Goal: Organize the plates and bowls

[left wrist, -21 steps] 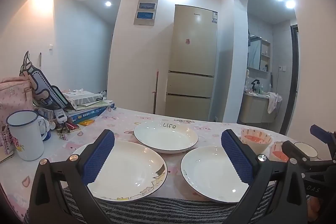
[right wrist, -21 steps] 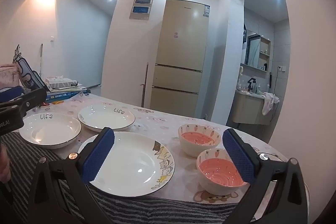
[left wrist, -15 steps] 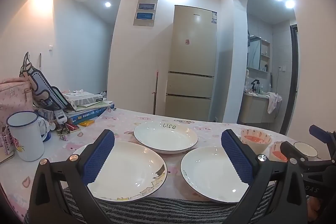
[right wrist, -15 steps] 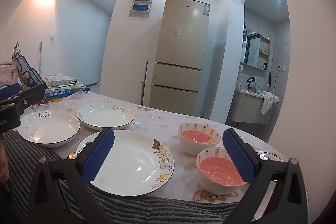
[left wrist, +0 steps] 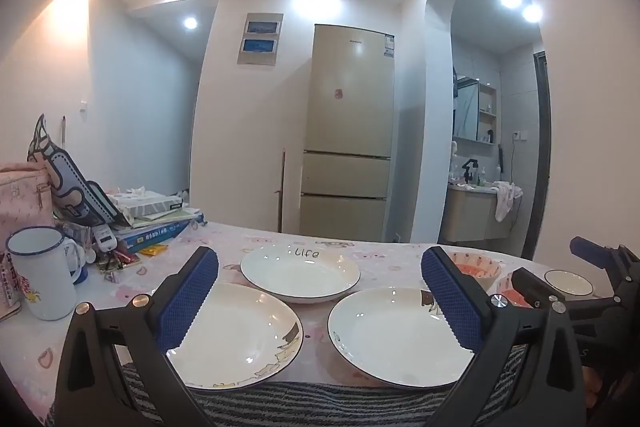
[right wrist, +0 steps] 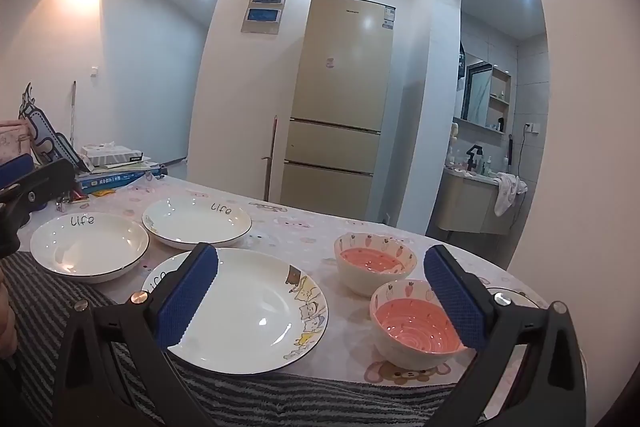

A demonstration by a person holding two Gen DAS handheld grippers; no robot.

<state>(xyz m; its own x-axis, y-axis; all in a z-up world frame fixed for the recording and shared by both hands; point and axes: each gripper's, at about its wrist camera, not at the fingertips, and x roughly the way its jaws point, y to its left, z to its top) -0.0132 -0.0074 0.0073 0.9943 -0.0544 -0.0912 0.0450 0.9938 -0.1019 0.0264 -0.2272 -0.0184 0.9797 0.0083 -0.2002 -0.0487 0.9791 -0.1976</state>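
Observation:
Three white plates lie on the pink-patterned table. In the left wrist view a plate is near left, a plate near right, and a "Life" plate behind them. My left gripper is open and empty above the near plates. In the right wrist view a cartoon plate lies in front, two "Life" plates to the left, and two pink bowls to the right. My right gripper is open and empty.
A white enamel mug, a pink bag and stacked books crowd the table's left side. A small white bowl sits far right. A grey striped cloth covers the near edge. A fridge stands behind.
Both grippers have drifted slightly; the plates and bowls have not moved. Both grippers stay open.

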